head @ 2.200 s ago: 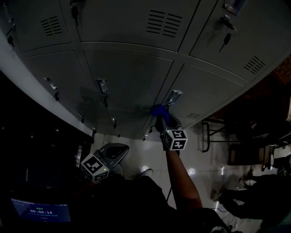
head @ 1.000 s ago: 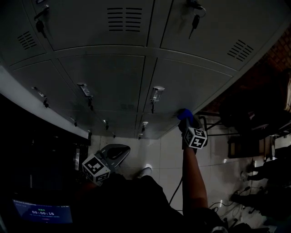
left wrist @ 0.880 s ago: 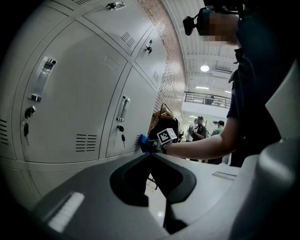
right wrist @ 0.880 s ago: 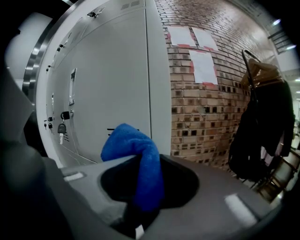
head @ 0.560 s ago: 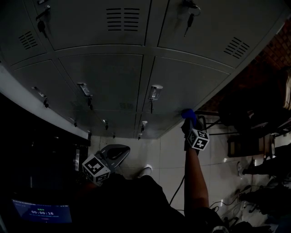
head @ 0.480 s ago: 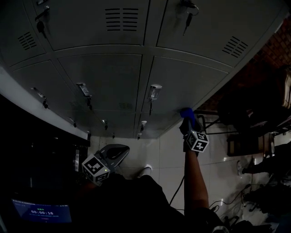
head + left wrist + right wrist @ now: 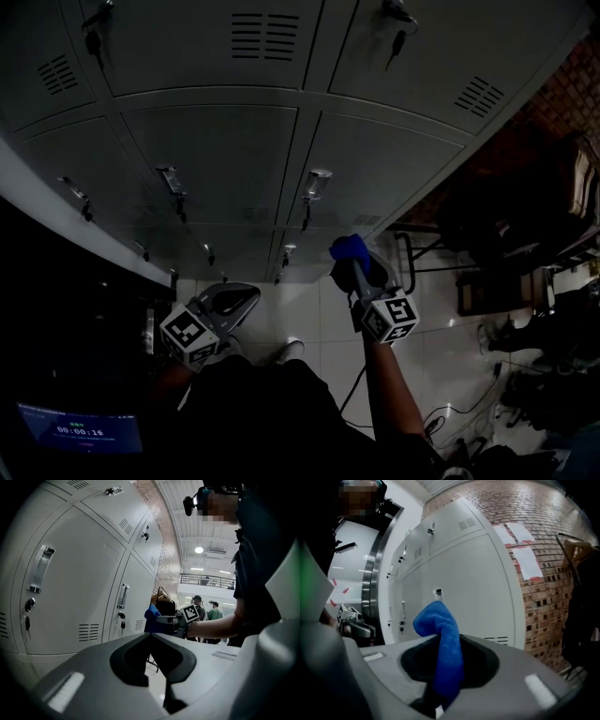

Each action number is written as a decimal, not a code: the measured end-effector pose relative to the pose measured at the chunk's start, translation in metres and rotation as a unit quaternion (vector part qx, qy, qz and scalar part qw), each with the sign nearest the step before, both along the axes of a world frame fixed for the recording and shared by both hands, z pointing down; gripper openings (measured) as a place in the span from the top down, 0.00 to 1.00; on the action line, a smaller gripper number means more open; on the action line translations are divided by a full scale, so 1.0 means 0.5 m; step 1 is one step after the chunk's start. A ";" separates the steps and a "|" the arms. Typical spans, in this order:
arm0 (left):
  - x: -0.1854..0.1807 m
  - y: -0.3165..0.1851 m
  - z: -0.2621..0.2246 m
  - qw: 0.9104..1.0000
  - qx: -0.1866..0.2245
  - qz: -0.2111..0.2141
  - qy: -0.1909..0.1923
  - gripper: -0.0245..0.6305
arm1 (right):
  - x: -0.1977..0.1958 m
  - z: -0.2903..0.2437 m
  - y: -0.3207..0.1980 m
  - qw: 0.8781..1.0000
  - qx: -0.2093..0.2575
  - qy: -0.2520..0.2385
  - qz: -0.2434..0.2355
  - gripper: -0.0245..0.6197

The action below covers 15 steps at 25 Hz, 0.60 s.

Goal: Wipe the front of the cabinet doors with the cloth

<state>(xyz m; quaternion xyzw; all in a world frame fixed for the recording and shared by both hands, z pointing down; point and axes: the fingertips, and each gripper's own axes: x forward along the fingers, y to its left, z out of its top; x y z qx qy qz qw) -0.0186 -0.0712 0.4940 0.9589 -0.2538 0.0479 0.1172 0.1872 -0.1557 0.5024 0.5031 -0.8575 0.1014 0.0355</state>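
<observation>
A folded blue terry cloth (image 7: 347,248) stands clamped between the closed jaws of the right gripper (image 7: 358,272), its free end poking out past the tips along the gripper's own line. In the right gripper view the cloth (image 7: 443,639) rises from the pinch and curls over at the top, with the right gripper (image 7: 443,686) shut tight on its lower part.

The bank of grey steel cabinet doors (image 7: 375,178) lies toward 12 o'clock from that gripper in the head view. The nearest door's chrome handle (image 7: 317,183) sits at about 11 o'clock. The cloth seems to stand just off the metal — no view shows it pressed flat.

The left gripper (image 7: 232,300) hangs low at 8 o'clock from the right one, well apart from the cloth. Its jaws are together on nothing in the left gripper view (image 7: 157,667).

The right hand is plainly the nearer, so the next stroke likely means pushing the cloth forward onto the door face. A red brick wall (image 7: 543,550) bounds the lockers at 3 o'clock.
</observation>
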 end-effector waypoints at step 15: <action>-0.050 -0.015 -0.057 0.999 0.043 -0.016 0.022 0.96 | -0.264 -0.114 0.115 0.983 0.043 -0.045 -0.171 0.83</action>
